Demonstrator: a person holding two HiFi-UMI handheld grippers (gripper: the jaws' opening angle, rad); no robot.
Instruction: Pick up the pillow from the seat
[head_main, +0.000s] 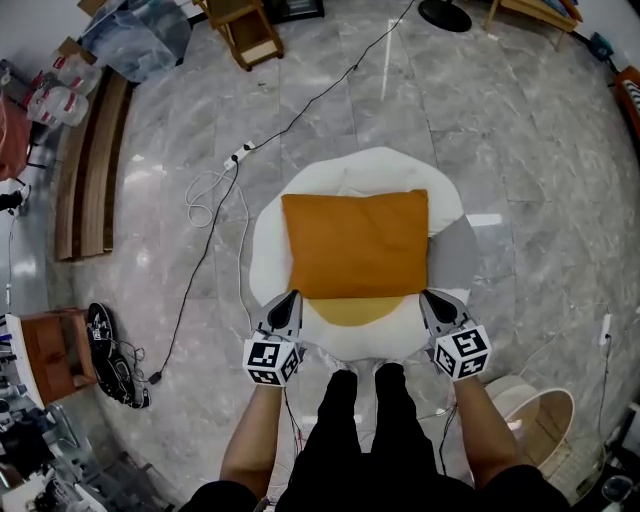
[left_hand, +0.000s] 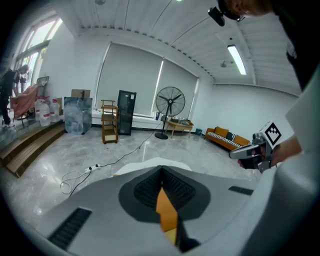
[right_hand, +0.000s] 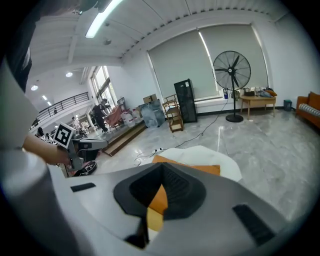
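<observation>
Marble flr, L gripper, R gripper pinch pillow (near corners)

Pillow on the seat, left hand-held gripper and right hand-held gripper at its near corners

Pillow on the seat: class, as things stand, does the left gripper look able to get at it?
Probably yes. The left gripper sits right at the near left corner of the pillow, which lies flat and uncovered on the seat. Its jaws look together, so they would likely need opening first.
</observation>
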